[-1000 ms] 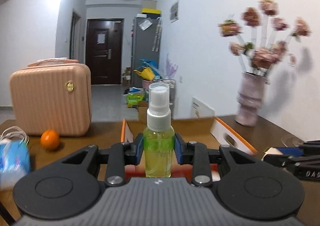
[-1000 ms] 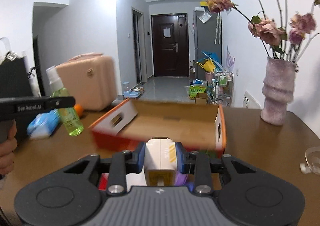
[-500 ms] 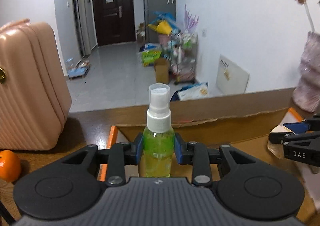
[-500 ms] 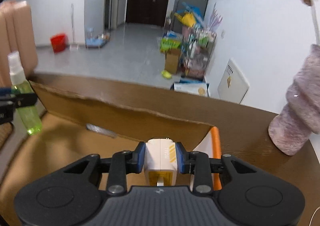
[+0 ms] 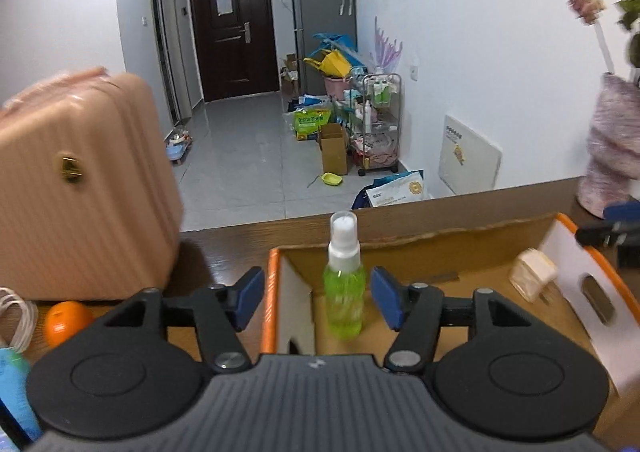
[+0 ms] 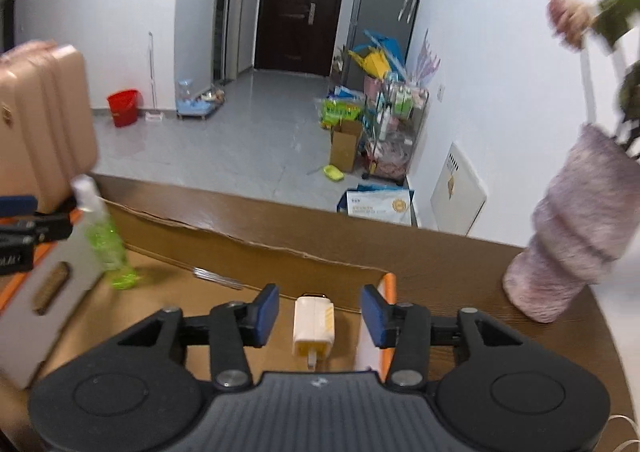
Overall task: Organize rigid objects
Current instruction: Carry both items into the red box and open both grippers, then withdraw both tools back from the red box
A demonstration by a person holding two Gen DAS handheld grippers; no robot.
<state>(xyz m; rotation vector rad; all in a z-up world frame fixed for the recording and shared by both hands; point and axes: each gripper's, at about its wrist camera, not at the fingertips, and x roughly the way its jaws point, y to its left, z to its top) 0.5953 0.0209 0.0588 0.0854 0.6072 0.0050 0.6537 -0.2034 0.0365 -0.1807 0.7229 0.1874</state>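
An open cardboard box with an orange rim (image 5: 273,292) lies on the wooden table. A green spray bottle (image 5: 344,284) stands upright inside it near the left end. My left gripper (image 5: 318,302) is around the bottle with its jaws opening, and the pads are clear of it. A white and yellow charger plug (image 6: 313,326) sits inside the box by its right wall (image 6: 390,292). My right gripper (image 6: 320,316) has its jaws opening around the plug without touching it. The right wrist view also shows the bottle (image 6: 106,240).
A pink suitcase (image 5: 80,188) stands on the table left of the box, with an orange (image 5: 64,322), a white cable (image 5: 16,316) and a blue pack (image 5: 12,384) near it. A purple vase with flowers (image 6: 580,232) stands to the right. Beyond the table's far edge is the floor.
Both grippers moved forward over the box, then their jaws came apart. The spray bottle and the plug, gripped before, are now free of the pads inside the box.
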